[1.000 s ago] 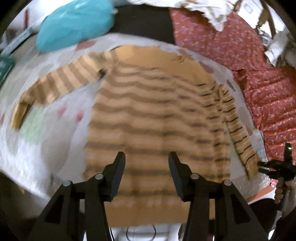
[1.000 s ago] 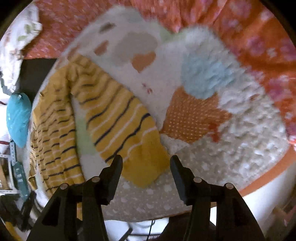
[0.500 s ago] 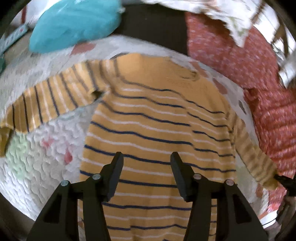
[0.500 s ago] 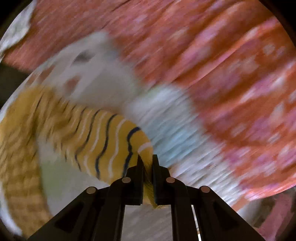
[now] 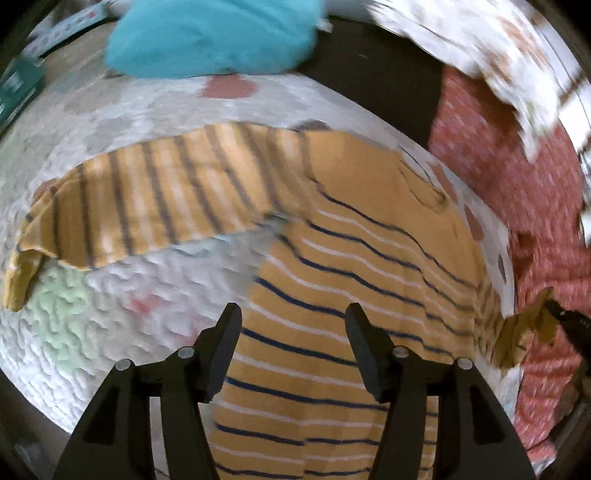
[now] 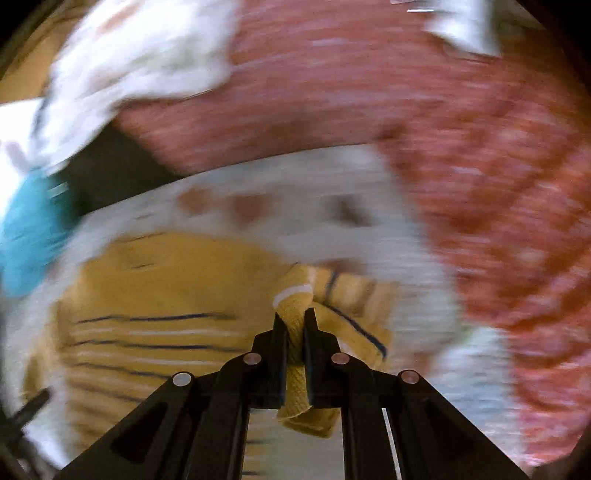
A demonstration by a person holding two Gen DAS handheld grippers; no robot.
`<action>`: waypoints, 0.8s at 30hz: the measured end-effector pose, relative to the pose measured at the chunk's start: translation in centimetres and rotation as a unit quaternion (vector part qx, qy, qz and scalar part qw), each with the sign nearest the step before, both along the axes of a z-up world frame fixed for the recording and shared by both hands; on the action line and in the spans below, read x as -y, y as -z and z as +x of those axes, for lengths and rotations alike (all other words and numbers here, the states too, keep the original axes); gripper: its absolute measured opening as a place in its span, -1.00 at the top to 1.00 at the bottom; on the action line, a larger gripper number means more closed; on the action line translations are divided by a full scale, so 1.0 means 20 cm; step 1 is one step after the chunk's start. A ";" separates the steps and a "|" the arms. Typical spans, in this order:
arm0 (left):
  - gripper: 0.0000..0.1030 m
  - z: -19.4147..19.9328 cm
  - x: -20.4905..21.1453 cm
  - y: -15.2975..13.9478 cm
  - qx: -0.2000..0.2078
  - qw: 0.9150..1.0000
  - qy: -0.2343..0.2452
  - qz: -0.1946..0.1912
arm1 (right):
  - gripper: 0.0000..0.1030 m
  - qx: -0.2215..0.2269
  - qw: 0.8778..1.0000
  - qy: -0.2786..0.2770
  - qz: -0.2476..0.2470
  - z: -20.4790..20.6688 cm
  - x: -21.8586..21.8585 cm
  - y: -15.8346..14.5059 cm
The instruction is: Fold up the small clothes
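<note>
Right gripper [image 6: 295, 325] is clamped on the cuff of the striped sweater's [image 5: 332, 295] right sleeve [image 6: 332, 302], lifted off the quilted mat [image 5: 110, 295]. Left gripper [image 5: 291, 325] hangs over the sweater's body with nothing between its jaws, which are opening. Folding is judged barely begun: the body lies flat, the left sleeve [image 5: 147, 199] outstretched, no fold laid. A teal cushion [image 5: 214, 33] and red floral fabric [image 5: 517, 192] border the mat; neither obstructs.

Motion blur smears the right wrist view: the red floral bedspread [image 6: 461, 129] shows no clear pattern. The mustard striped knit sweater's [image 5: 332, 332] hem runs off the frame's bottom edge.
</note>
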State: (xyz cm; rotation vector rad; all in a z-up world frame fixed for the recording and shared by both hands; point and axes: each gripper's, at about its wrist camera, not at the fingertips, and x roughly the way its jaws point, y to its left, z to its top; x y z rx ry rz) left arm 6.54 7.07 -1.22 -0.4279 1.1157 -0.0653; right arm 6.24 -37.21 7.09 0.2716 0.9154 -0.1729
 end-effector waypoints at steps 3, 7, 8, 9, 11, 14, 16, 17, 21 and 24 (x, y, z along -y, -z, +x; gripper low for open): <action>-0.22 0.01 -0.15 0.05 -0.018 0.999 -0.039 -0.018 | 0.86 -0.005 0.996 -0.078 0.052 0.19 -0.45 0.06; -0.22 0.03 -0.32 0.10 -0.039 0.994 -0.079 -0.061 | 0.86 -0.017 0.983 -0.159 0.089 0.39 -0.97 0.18; -0.22 0.03 -0.35 0.11 -0.040 0.993 -0.085 -0.070 | 0.86 -0.026 0.980 -0.173 0.094 0.43 -1.09 0.22; -0.22 0.03 -0.37 0.11 -0.040 0.992 -0.091 -0.073 | 0.86 -0.034 0.977 -0.183 0.101 0.48 -1.17 0.26; -0.22 0.03 -0.41 0.12 -0.041 0.991 -0.105 -0.077 | 0.86 -0.051 0.974 -0.194 0.109 0.51 -1.34 0.36; -0.22 0.04 -0.44 0.13 -0.044 0.989 -0.114 -0.079 | 0.86 -0.063 0.968 -0.204 0.129 0.57 -1.47 0.46; -0.23 0.04 -0.44 0.13 -0.043 0.990 -0.113 -0.076 | 0.83 -0.075 0.965 -0.214 0.133 0.61 -1.55 0.51; -0.22 0.04 -0.45 0.13 -0.042 0.990 -0.112 -0.076 | 0.77 -0.081 0.963 -0.219 0.137 0.63 -1.57 0.53; -0.23 0.04 -0.44 0.13 -0.040 0.991 -0.111 -0.069 | 0.52 -0.090 0.952 -0.216 0.196 0.68 -1.55 0.58; -0.23 0.06 -0.41 0.14 -0.038 0.991 -0.112 -0.068 | 0.50 -0.061 0.940 -0.215 0.258 0.67 -1.48 0.52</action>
